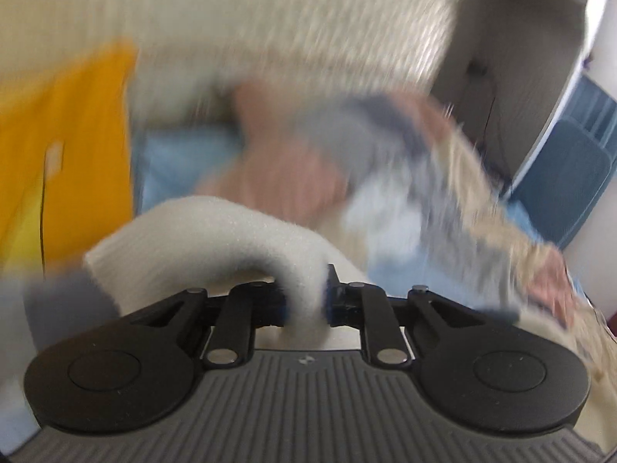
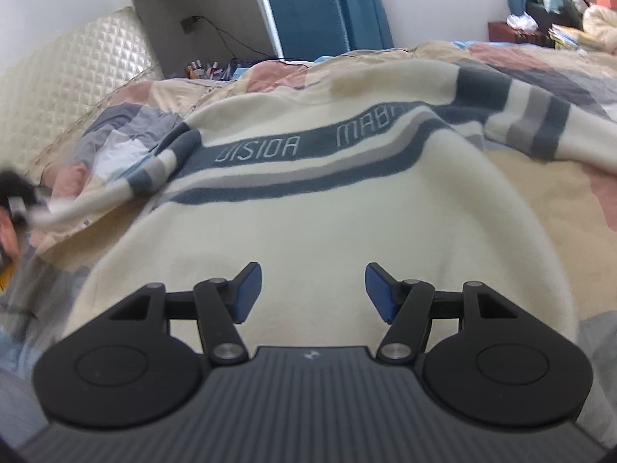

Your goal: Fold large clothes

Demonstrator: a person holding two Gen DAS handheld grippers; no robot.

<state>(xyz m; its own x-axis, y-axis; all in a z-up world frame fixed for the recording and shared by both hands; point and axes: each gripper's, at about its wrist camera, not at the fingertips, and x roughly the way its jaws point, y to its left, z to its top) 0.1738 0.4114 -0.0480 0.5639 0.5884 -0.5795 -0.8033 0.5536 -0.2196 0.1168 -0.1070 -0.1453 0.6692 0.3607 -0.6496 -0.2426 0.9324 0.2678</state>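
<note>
A cream sweater (image 2: 308, 212) with blue and grey stripes and lettering lies spread on the bed. My right gripper (image 2: 313, 293) hovers open just over its plain lower body, with nothing between the blue pads. The sweater's left sleeve (image 2: 115, 193) stretches out to the picture's left edge, where the left gripper (image 2: 15, 200) holds its end. In the blurred left wrist view, the left gripper (image 1: 304, 297) is shut on the cream sleeve end (image 1: 200, 231), which arches up and over to the left.
A patchwork quilt (image 2: 559, 200) covers the bed under the sweater. A quilted cream headboard (image 2: 58, 88) stands at the left, a blue panel (image 2: 308, 11) behind the bed, and clutter (image 2: 559, 19) at the back right. A yellow cloth (image 1: 65, 146) lies at the left.
</note>
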